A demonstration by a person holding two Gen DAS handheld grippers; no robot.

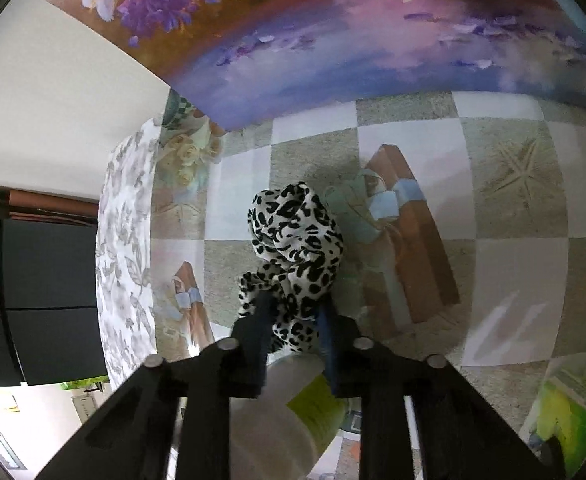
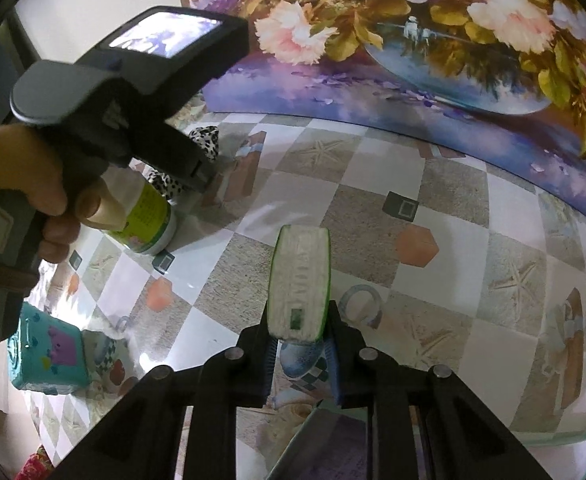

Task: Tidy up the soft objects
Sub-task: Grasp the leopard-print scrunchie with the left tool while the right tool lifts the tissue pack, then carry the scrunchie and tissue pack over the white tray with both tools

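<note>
Table point(image 2: 373, 216) covered in glossy checkered oilcloth, grey sand squares with starfish alternating with white, printed cups and gift boxes scattered on it; a large flower painting point(image 2: 413, 40) stands along the far edge at 12 o'clock, white wall to its left. Left wrist view only: a white leaf-pattern cloth edge point(image 1: 125, 240) hanging at 9 o'clock, dark panels beyond it, and a cylindrical container with lime-green label point(image 1: 305, 404) close beneath the fingers at 6 o'clock. Right wrist view only: a teal box with purple patch point(image 2: 49, 356) at 8 o'clock on the near table corner, the same green-label container point(image 2: 145, 220) standing upright at 10 o'clock, and the person's hand point(image 2: 25, 184) gripping the other gripper's handle above it. Left gripper point(image 1: 293, 312): fingers drawn in narrow, pinching the near end of a leopard-print cloth point(image 1: 293, 240), which bunches up ahead toward 12 o'clock over the table; whether it rests on the surface or hangs clear, cannot tell. In the right view that cloth shows small at 10 o'clock behind the container. Right gripper point(image 2: 299, 344): fingers closed partway on the near end of a white sponge with green edging point(image 2: 299, 280), held on edge, pointing toward 12 o'clock, well apart from the cloth
</note>
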